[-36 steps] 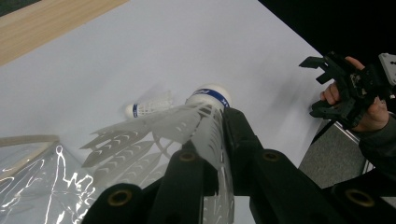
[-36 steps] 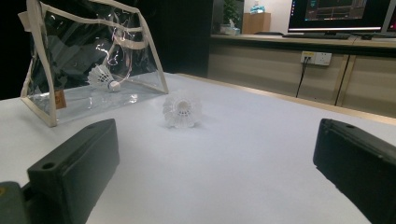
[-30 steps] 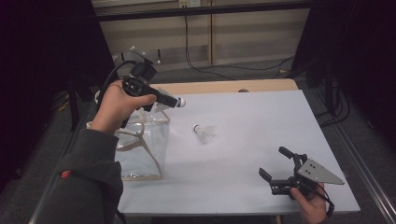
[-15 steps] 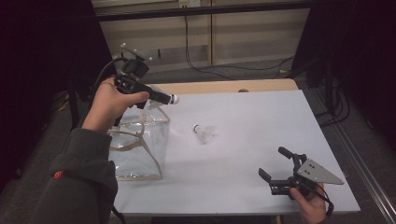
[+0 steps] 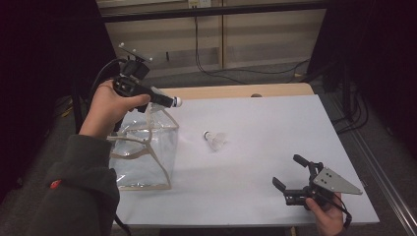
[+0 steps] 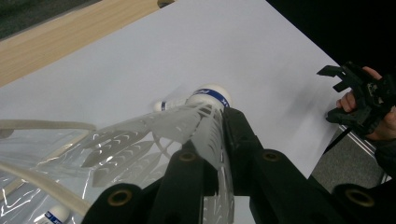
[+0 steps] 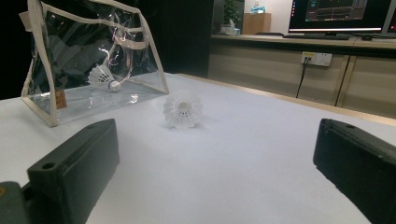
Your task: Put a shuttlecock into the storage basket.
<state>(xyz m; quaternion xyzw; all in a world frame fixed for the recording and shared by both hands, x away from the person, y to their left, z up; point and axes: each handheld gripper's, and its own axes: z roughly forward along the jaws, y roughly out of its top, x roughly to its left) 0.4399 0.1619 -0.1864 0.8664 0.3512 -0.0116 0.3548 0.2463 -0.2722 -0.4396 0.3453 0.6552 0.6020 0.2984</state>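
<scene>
High view. The left claw (image 5: 167, 101), at upper left of the frame, is clamped on a shuttlecock (image 5: 173, 101) whose cork tip points right; the long axis lies nearly level. Directly below it stands the clear bag (image 5: 142, 152) at the left edge of the desk (image 5: 275, 142), mouth upward. A second shuttlecock (image 5: 215, 140) lies on the desk at centre, between the bag and the right claw (image 5: 293, 179), which rests at lower right with its jaws spread wide and nothing in them. The left hand is plainly the nearer to the bag; judged from this, the coming move is a tilt and drop into the mouth below.

Left gripper view. The jaws grip the held shuttlecock (image 6: 201, 121) by its skirt, cork away from the camera. The bag's rim (image 6: 42, 125) crosses at lower left; a shuttlecock's cork (image 6: 56, 215) already inside shows at the bottom left corner.

Right gripper view. Jaws wide apart, empty. The loose shuttlecock (image 7: 182, 111) lies ahead at centre, cork toward the camera. The bag (image 7: 51, 109) stands at upper left, with one shuttlecock (image 7: 103, 77) inside.
</scene>
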